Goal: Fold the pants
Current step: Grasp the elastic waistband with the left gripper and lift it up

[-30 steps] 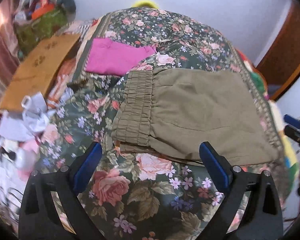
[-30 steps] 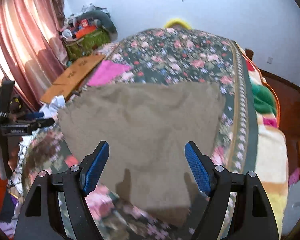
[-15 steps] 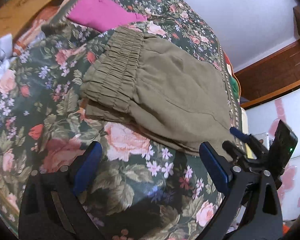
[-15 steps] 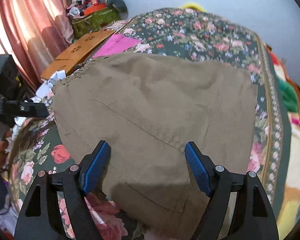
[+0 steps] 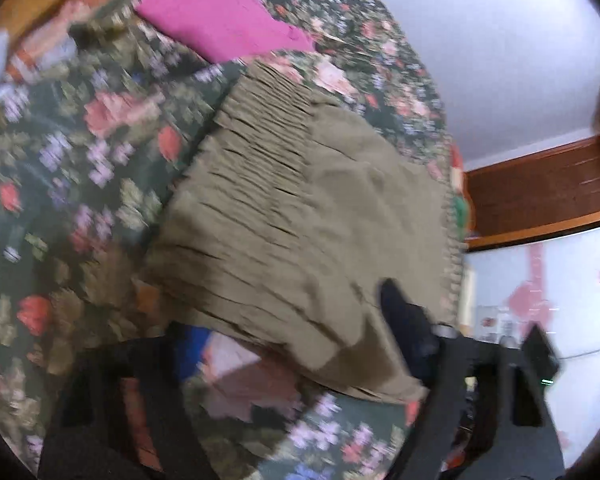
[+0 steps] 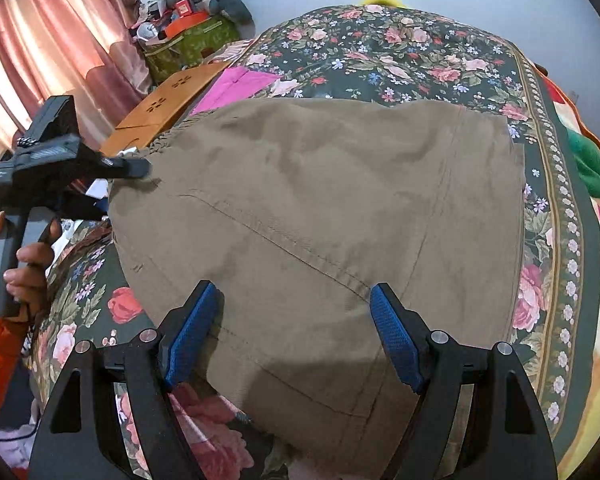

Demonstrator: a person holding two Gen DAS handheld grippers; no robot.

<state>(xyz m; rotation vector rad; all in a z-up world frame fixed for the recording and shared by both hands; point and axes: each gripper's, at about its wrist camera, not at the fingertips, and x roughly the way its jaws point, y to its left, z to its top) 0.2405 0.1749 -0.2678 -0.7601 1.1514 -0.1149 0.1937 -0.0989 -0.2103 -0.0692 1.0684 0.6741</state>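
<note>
Olive-brown pants lie folded flat on a floral bedspread. Their gathered elastic waistband faces the left wrist view. My right gripper is open, its blue pads straddling the near edge of the pants just above the cloth. My left gripper is open and blurred, low over the waistband corner of the pants. It also shows in the right wrist view, its finger tip touching the waistband edge.
A folded magenta cloth lies on the bed beyond the pants. A wooden board and a cluttered pile stand by pink curtains at the left. The bed's right edge has a striped blanket.
Both grippers have moved in closer to the pants. The left gripper swung toward the waistband corner, and its view is now blurred. The pants have not moved.
</note>
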